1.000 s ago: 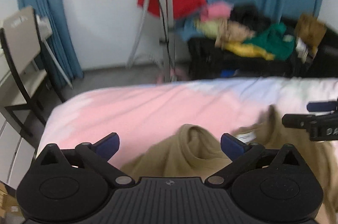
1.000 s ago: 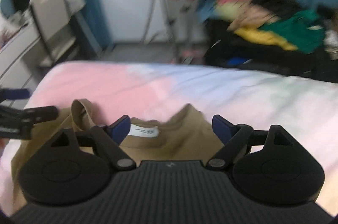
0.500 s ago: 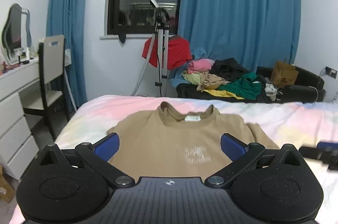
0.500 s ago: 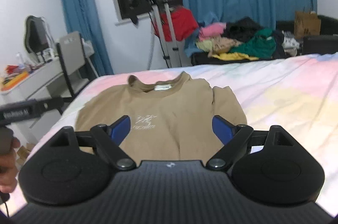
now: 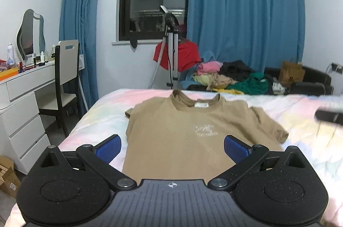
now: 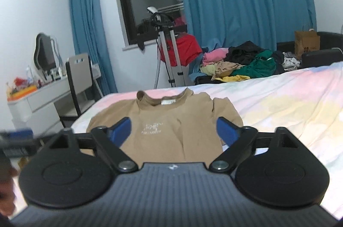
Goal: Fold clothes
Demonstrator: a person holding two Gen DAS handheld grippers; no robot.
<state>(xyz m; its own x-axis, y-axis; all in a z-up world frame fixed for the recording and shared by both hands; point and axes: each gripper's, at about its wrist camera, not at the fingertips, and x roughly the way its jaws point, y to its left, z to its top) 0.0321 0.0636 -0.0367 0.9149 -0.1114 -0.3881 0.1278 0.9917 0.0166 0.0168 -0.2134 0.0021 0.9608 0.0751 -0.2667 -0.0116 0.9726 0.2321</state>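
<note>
A tan T-shirt [image 5: 184, 130] [image 6: 171, 120] lies spread flat, print side up, on the pastel bed [image 5: 300, 120] [image 6: 289, 102], collar toward the far edge. My left gripper [image 5: 172, 146] hovers open above the shirt's near hem, nothing between its blue pads [image 5: 108, 147]. My right gripper [image 6: 173, 130] also hangs over the lower half of the shirt, its jaws opening wider and empty. In the left wrist view the right gripper [image 5: 328, 117] shows as a blurred dark shape at the right edge. The left gripper [image 6: 15, 139] appears blurred at the left edge of the right wrist view.
A heap of coloured clothes [image 5: 231, 77] [image 6: 240, 66] lies on a dark sofa beyond the bed. A tripod stand [image 5: 172, 55] with a red garment stands by the window. A white dresser [image 5: 19, 98] and chair [image 5: 64, 81] stand left of the bed.
Both grippers pulled back from the shirt's collar toward its hem; the whole spread shirt now shows. The right gripper's jaws stand slightly wider.
</note>
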